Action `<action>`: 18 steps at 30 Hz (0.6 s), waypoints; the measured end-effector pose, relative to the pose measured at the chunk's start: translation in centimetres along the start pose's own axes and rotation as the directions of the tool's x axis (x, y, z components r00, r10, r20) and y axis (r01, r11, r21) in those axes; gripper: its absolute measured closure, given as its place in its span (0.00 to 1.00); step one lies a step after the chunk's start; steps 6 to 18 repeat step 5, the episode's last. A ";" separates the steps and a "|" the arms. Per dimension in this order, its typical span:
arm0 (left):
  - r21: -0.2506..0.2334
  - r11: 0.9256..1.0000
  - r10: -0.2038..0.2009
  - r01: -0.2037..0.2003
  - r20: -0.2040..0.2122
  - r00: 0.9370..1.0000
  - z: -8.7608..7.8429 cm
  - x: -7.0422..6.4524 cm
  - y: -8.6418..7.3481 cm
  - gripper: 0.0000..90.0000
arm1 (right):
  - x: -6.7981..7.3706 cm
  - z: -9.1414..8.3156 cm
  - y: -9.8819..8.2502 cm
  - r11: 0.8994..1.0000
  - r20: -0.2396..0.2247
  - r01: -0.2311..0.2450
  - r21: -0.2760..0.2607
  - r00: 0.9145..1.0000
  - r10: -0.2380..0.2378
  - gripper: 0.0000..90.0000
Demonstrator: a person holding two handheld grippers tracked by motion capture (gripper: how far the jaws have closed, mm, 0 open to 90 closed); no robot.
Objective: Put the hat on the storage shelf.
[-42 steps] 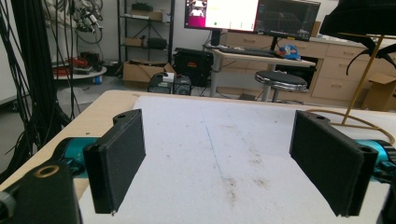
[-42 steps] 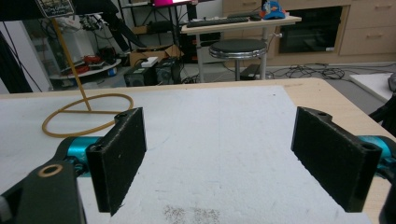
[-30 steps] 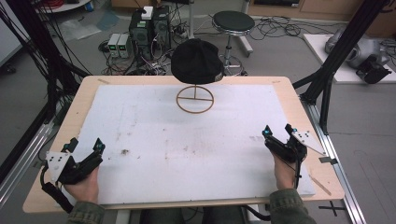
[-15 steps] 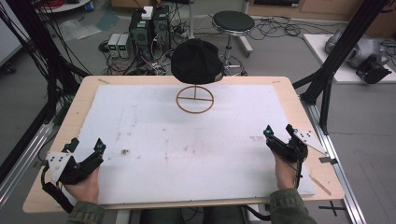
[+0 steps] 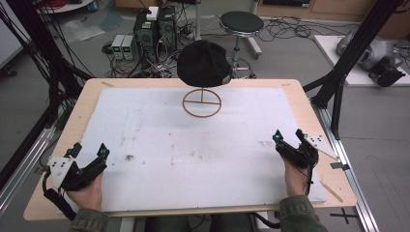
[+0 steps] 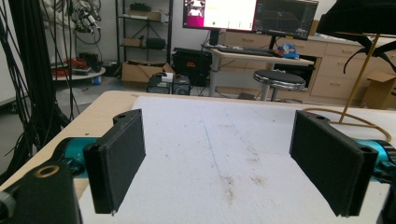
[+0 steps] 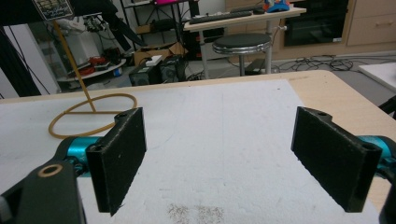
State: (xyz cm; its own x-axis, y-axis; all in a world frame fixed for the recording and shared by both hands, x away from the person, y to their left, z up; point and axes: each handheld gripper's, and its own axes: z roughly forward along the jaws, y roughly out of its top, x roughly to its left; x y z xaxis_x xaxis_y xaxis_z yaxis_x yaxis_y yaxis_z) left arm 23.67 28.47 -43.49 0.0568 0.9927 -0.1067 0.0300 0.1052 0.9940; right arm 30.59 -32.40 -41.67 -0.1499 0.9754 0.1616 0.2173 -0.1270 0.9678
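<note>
A black cap (image 5: 203, 63) rests on top of a thin gold stand whose ring base (image 5: 202, 102) sits on the white mat at the table's far middle. My left gripper (image 5: 90, 151) lies near the front left corner, jaws open and holding nothing. Over at the front right my right gripper (image 5: 289, 137) is open too, nothing between its jaws. In the left gripper view the stand's stem (image 6: 358, 77) and the cap's underside (image 6: 359, 16) appear far right beyond the left gripper (image 6: 222, 165). The right gripper view has the ring base (image 7: 93, 115) at far left, past the right gripper (image 7: 219, 163).
A white foam mat (image 5: 193, 145) covers most of the wooden table (image 5: 309, 108); it carries a few dirty smudges. Black frame posts (image 5: 345, 63) stand at both sides. A stool (image 5: 241, 23) and computer boxes (image 5: 154, 26) sit on the floor behind the table.
</note>
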 end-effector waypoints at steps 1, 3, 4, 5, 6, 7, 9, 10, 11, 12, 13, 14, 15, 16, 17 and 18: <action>-0.001 1.000 0.000 0.000 0.000 1.000 0.0 0.0 0.0 0.20 | 0.0 0.0 0.0 1.000 -0.001 0.000 0.000 1.000 0.000 0.19; -0.001 1.000 0.000 0.000 0.001 1.000 0.0 0.0 0.0 0.21 | 0.0 0.0 0.0 1.000 -0.003 0.001 -0.001 1.000 -0.001 0.19; -0.001 1.000 0.001 -0.001 0.001 1.000 0.0 0.0 0.0 0.20 | 0.0 0.0 0.0 1.000 -0.003 0.002 -0.002 1.000 -0.002 0.19; -0.001 1.000 -0.001 0.001 0.000 1.000 0.1 0.0 0.0 0.20 | 0.0 0.0 0.0 1.000 -0.002 -0.002 0.000 1.000 0.002 0.19; -0.001 1.000 -0.001 0.001 0.000 1.000 0.1 0.0 0.0 0.20 | 0.0 0.0 0.0 1.000 -0.002 -0.002 0.000 1.000 0.002 0.19; -0.001 1.000 -0.001 0.001 0.000 1.000 0.1 0.0 0.0 0.20 | 0.0 0.0 0.0 1.000 -0.002 -0.002 0.000 1.000 0.002 0.19; -0.001 1.000 -0.001 0.001 0.000 1.000 0.1 0.0 0.0 0.20 | 0.0 0.0 0.0 1.000 -0.002 -0.002 0.000 1.000 0.002 0.19; -0.001 1.000 -0.001 0.001 0.000 1.000 0.1 0.0 0.0 0.20 | 0.0 0.0 0.0 1.000 -0.002 -0.002 0.000 1.000 0.002 0.19; -0.001 1.000 -0.001 0.001 0.000 1.000 0.1 0.0 0.0 0.20 | 0.0 0.0 0.0 1.000 -0.002 -0.002 0.000 1.000 0.002 0.19; -0.001 1.000 -0.001 0.001 0.000 1.000 0.1 0.0 0.0 0.20 | 0.0 0.0 0.0 1.000 -0.002 -0.002 0.000 1.000 0.002 0.19; -0.001 1.000 -0.001 0.001 0.000 1.000 0.1 0.0 0.0 0.20 | 0.0 0.0 0.0 1.000 -0.002 -0.002 0.000 1.000 0.002 0.19; -0.001 1.000 -0.001 0.001 0.000 1.000 0.1 0.0 0.0 0.20 | 0.0 0.0 0.0 1.000 -0.002 -0.002 0.000 1.000 0.002 0.19; -0.001 1.000 -0.001 0.001 0.000 1.000 0.1 0.0 0.0 0.20 | 0.0 0.0 0.0 1.000 -0.002 -0.002 0.000 1.000 0.002 0.19; -0.001 1.000 -0.001 0.001 0.000 1.000 0.1 0.0 0.0 0.20 | 0.0 0.0 0.0 1.000 -0.002 -0.002 0.000 1.000 0.002 0.19; -0.001 1.000 -0.001 0.001 0.000 1.000 0.1 0.0 0.0 0.20 | 0.0 0.0 0.0 1.000 -0.002 -0.002 0.000 1.000 0.002 0.19; -0.001 1.000 -0.001 0.001 0.000 1.000 0.1 0.0 0.0 0.20 | 0.0 0.0 0.0 1.000 -0.002 -0.002 0.000 1.000 0.002 0.19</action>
